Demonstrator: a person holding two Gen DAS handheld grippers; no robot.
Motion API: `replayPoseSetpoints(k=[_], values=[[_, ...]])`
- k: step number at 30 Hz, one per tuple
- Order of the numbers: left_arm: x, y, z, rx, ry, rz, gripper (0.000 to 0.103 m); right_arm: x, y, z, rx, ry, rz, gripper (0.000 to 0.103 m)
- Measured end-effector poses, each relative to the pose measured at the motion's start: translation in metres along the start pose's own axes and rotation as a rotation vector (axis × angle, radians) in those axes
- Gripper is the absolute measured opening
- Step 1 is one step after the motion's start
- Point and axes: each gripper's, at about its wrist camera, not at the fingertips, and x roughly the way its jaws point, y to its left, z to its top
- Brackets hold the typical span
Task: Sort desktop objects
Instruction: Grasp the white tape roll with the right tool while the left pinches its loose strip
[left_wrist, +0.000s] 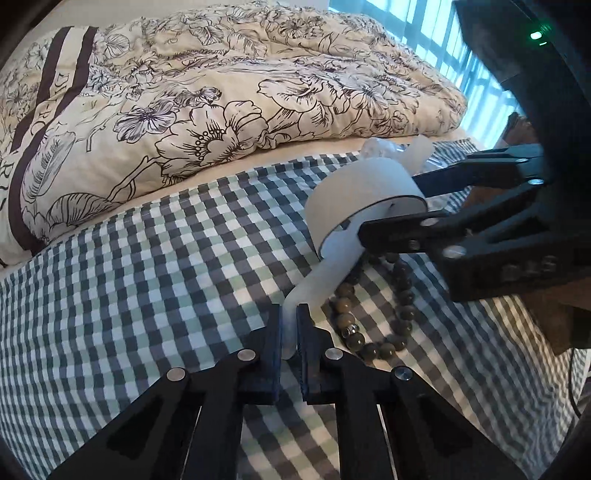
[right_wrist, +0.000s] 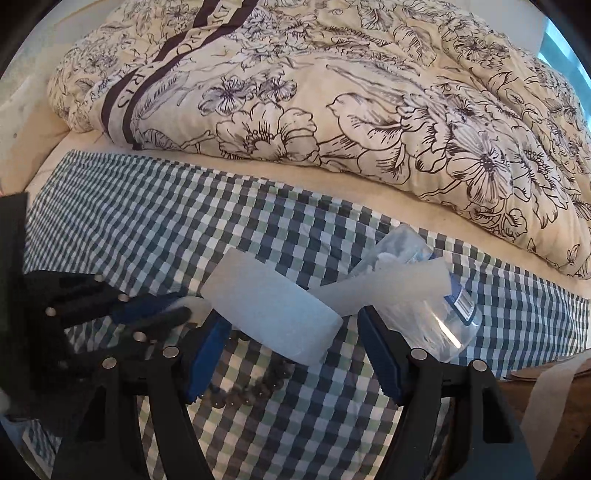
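Note:
A roll of white tape (left_wrist: 354, 192) hangs above the checked cloth (left_wrist: 147, 277), with my right gripper (left_wrist: 391, 205) shut across its flat sides. In the right wrist view the roll (right_wrist: 273, 314) fills the space between the blue pads (right_wrist: 207, 354) of that gripper (right_wrist: 291, 332). A loose tail of the tape (left_wrist: 325, 280) runs down from the roll to my left gripper (left_wrist: 290, 314), which is shut on its end. A bracelet of brown-green beads (left_wrist: 369, 347) lies on the cloth just right of the left gripper, beneath the roll.
A clear plastic bottle (right_wrist: 443, 317) lies on the cloth behind the roll. A floral duvet (left_wrist: 221, 92) is heaped along the cloth's far side. To the right are a bare wooden surface (right_wrist: 554, 424), a loose white strip (right_wrist: 546, 391) and a bright window (left_wrist: 443, 44).

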Motion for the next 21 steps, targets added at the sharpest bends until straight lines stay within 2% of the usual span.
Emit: replayPoseSetpoints(k=[7, 8, 12, 16, 21], values=[[-0.031, 0.000, -0.002, -0.025, -0.055, -0.030, 0.006, 0.005, 0.002, -0.002, 0.018, 0.006, 0.010, 0.070], [-0.036, 0.000, -0.002, -0.029, -0.063, -0.030, 0.006, 0.005, 0.003, -0.002, 0.021, 0.005, 0.003, 0.064], [-0.060, 0.003, -0.001, -0.043, -0.102, -0.019, 0.006, 0.001, 0.002, -0.003, 0.030, 0.000, 0.002, 0.028], [-0.083, 0.007, 0.002, -0.056, -0.134, -0.020, 0.006, -0.003, 0.001, -0.010, 0.043, -0.001, 0.020, 0.018], [-0.114, 0.003, 0.006, -0.062, -0.187, -0.029, 0.006, -0.017, 0.003, -0.020, 0.069, -0.035, 0.037, 0.015]])
